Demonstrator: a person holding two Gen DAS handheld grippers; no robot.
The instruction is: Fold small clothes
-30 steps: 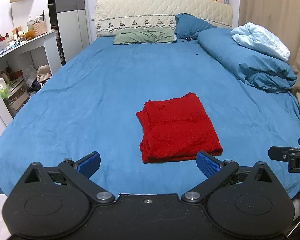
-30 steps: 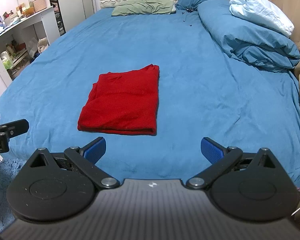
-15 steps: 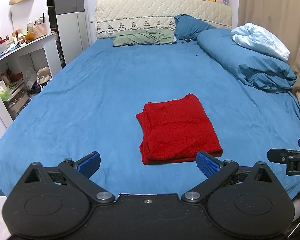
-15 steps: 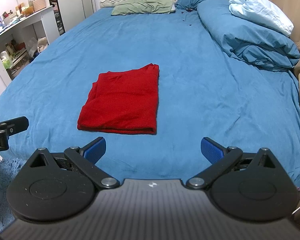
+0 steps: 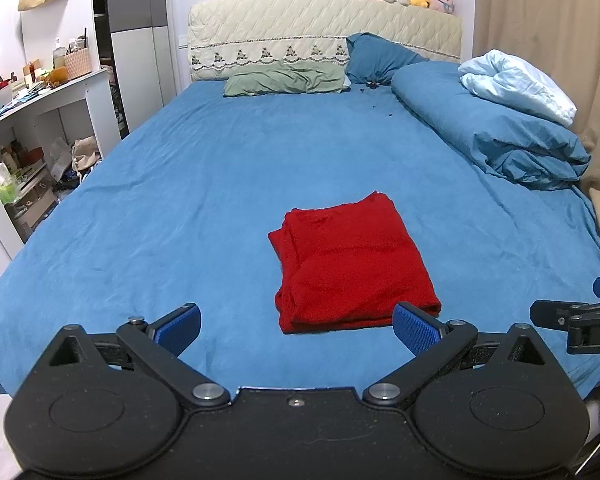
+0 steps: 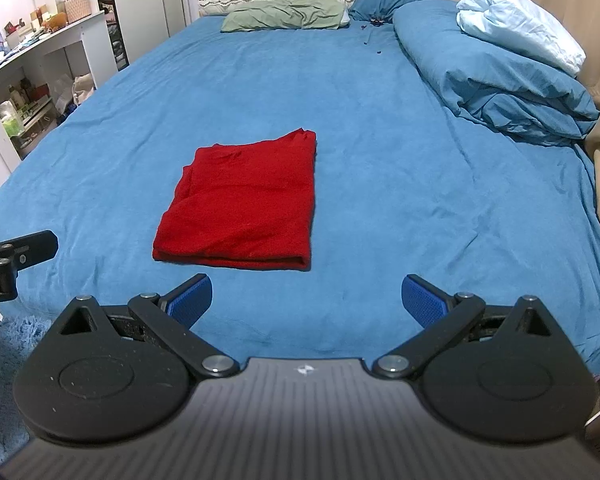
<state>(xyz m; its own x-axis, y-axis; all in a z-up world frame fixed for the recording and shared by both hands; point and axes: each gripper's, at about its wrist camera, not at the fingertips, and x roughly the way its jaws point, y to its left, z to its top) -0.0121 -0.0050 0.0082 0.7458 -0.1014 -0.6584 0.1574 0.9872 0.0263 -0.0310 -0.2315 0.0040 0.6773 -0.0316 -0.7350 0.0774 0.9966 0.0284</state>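
A red garment [image 5: 352, 264] lies folded into a flat rectangle on the blue bed sheet [image 5: 204, 200], near the front edge of the bed. It also shows in the right wrist view [image 6: 244, 204]. My left gripper [image 5: 296, 330] is open and empty, held just in front of the garment's near edge and not touching it. My right gripper [image 6: 306, 302] is open and empty, a little to the right of the garment and short of it. Each gripper shows at the edge of the other's view.
A rolled blue duvet [image 5: 496, 128] with a pale blue blanket [image 5: 516, 84] lies along the bed's right side. A green pillow [image 5: 284, 82] and a blue pillow [image 5: 380, 58] lie at the headboard. White shelves [image 5: 36, 128] with clutter stand left of the bed. A beige curtain [image 5: 540, 20] hangs on the right.
Both grippers have drawn back slightly from the garment and stayed open. The folded red garment has not moved.
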